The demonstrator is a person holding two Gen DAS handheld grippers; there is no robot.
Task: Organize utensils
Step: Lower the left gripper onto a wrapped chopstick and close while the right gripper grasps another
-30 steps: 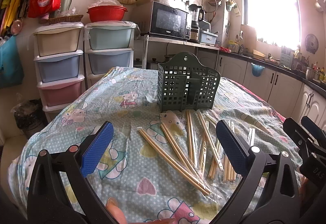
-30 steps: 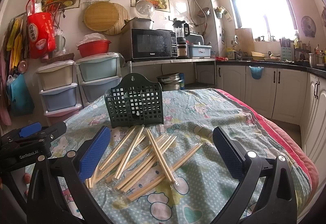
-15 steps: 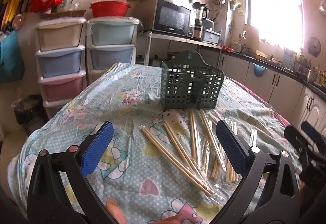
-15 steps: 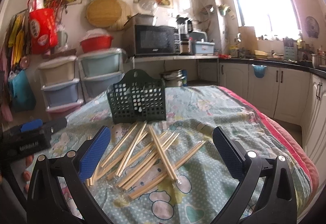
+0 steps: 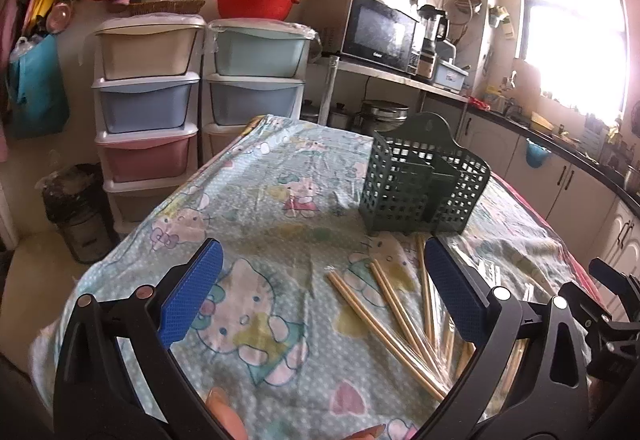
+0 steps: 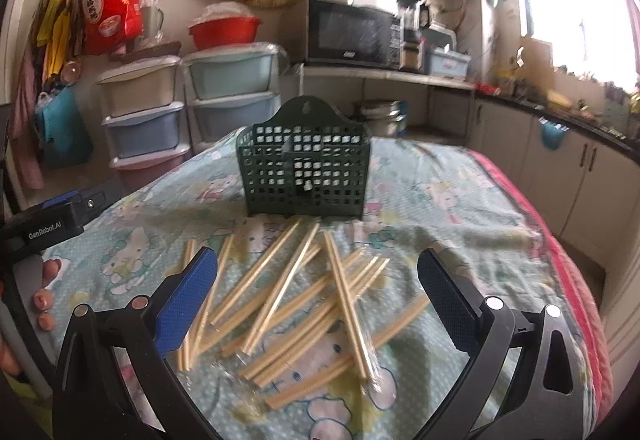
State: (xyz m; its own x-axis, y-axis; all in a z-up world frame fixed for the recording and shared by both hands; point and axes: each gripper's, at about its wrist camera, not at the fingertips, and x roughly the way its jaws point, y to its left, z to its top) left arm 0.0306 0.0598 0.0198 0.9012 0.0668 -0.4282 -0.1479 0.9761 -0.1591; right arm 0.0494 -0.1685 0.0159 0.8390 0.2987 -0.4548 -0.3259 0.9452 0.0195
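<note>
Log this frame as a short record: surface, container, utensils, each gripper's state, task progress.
surface: table under a cartoon-print cloth
container: dark green lattice utensil holder, upright, no utensils visible inside
utensils: wrapped wooden chopsticks, scattered in front of the holder
left gripper: open, holding nothing
right gripper: open, above the chopstick pile
progress: no chopsticks placed yet

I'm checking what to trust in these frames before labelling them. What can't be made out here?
- Left wrist view: the near ends of the wrapped chopsticks are hidden behind the left claw, whose own frame covers them.
- Right wrist view: motion blur smears the chopsticks, so an exact count is not possible.
- Both views: the floor of the green holder is screened by its mesh walls, so any contents cannot be told.
</note>
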